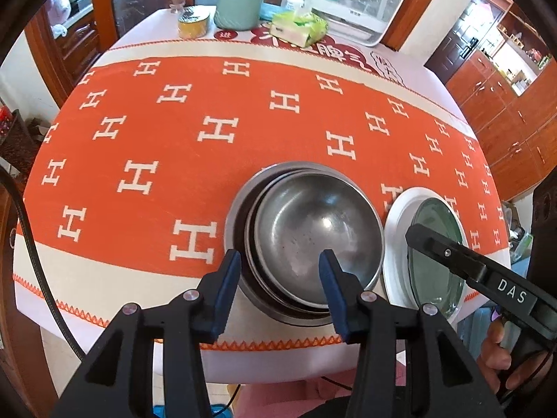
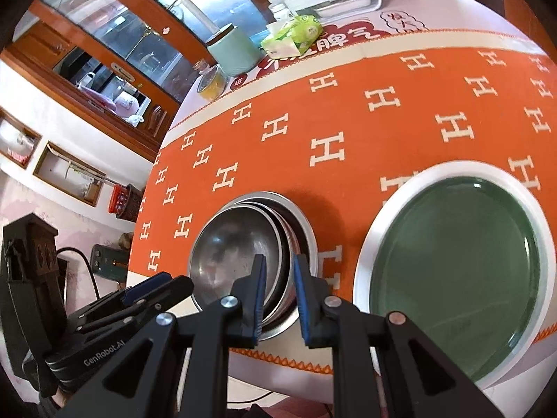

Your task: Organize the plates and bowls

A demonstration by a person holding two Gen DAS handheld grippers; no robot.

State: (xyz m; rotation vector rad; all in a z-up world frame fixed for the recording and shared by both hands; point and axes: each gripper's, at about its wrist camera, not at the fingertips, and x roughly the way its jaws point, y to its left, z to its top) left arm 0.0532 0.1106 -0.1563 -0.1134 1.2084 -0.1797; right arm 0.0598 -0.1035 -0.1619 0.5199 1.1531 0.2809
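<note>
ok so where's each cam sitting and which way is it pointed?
Left wrist: on the left gripper at the near table edge, facing the nested steel bowls; the right gripper and a hand show.
Right wrist: on the right gripper, tilted, facing the bowls' rim and the green plate on the white plate; the left gripper shows.
Shared: bowls, plates, orange cloth.

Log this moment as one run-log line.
left tool: open, empty | right tool: open, empty | bowls: nested | green plate: on white plate
</note>
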